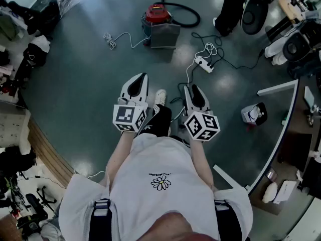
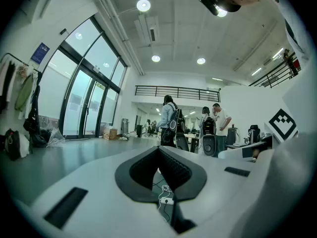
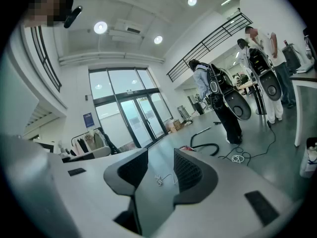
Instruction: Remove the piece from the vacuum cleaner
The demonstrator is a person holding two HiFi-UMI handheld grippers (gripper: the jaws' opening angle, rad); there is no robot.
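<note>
While the vacuum cleaner [image 1: 160,20] stands well apart at upper centre, approach apparently comes next: left tool [image 1: 142,79] is pressed together, right tool [image 1: 191,89] spread, both empty.

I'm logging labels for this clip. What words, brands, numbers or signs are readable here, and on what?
Nothing reads clearly.
White T-shirt: a line of print above a daisy, too small to read.
Blue wall sign by the glass doors: blurred.
Red vacuum cleaner: no legible label.
</note>
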